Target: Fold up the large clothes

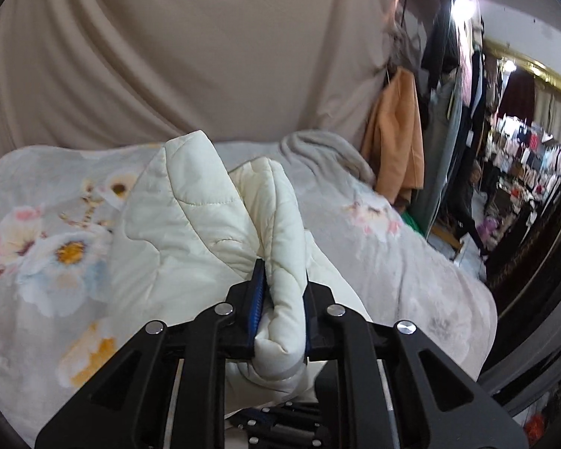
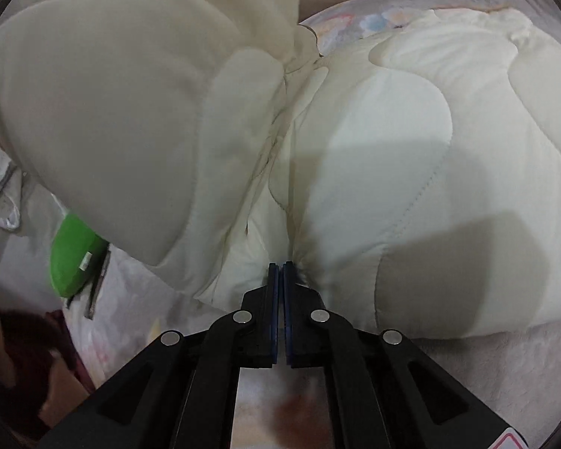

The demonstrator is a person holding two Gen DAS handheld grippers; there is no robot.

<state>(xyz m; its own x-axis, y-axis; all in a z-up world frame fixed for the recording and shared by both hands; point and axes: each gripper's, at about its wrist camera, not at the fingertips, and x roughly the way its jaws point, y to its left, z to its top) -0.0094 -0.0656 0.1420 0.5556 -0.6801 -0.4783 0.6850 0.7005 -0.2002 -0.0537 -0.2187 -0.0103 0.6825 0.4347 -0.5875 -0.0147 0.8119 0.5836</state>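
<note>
Black linkage arms are filling the bottom of both wrist views. Left gripper [image 1: 280, 292] is clamping narrow on a thick cream roll of the quilted jacket [image 1: 190, 220]; padding is bulging between the blue pads [image 1: 257, 292] and spilling out below them. Right gripper [image 2: 280, 277] is standing with its jaws closed together; a dark puckered bit of the jacket [image 2: 374, 142] is sitting right at the tips, but whether any fabric is actually pinched I cannot tell.

Jacket is lying across a floral bedspread [image 1: 37, 232], one part raised in the left grip, the main body spread flat in the right wrist view, with a loose panel hanging above left.

Step in hand, as I judge it: carrying the raised part over the body to make a fold.
- Keeping the left grip firm; slick padded fabric is likely to slide out.
- Keeping the right side pinning the seam line so the body is not dragging along.
- Laying the fold edge to edge, then pressing air out.

Containers: none are showing. Green object [image 2: 74, 258] is lying beside the bed edge; its nature is unclear. Orange garment [image 1: 396, 142] is hanging at a crowded rack behind.
</note>
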